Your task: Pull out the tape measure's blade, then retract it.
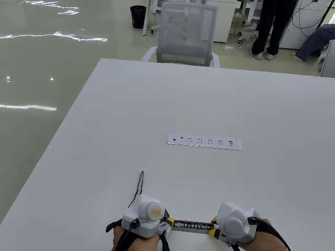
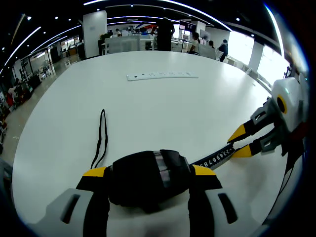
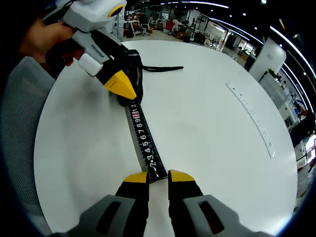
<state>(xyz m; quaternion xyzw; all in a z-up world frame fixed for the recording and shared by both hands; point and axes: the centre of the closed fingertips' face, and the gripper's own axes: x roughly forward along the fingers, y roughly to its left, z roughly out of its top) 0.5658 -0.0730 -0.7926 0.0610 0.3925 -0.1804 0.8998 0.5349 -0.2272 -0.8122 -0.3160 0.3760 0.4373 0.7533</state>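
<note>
The black tape measure (image 2: 148, 180) rests on the white table (image 1: 157, 104), and my left gripper (image 2: 149, 173) is shut on its case, one yellow-tipped finger on each side. A short length of its black, numbered blade (image 3: 144, 143) lies flat on the table. My right gripper (image 3: 158, 177) is shut on the blade's end. In the head view the blade (image 1: 192, 226) spans the gap between the left gripper (image 1: 166, 223) and the right gripper (image 1: 213, 228) at the near table edge. The case's black wrist strap (image 1: 138, 187) trails away across the table.
A white power strip (image 1: 204, 141) lies mid-table, beyond the grippers. A grey mesh office chair (image 1: 187, 34) stands at the far edge. A person (image 1: 272, 26) stands further back, with a black bin (image 1: 138, 15) to the left of the chair.
</note>
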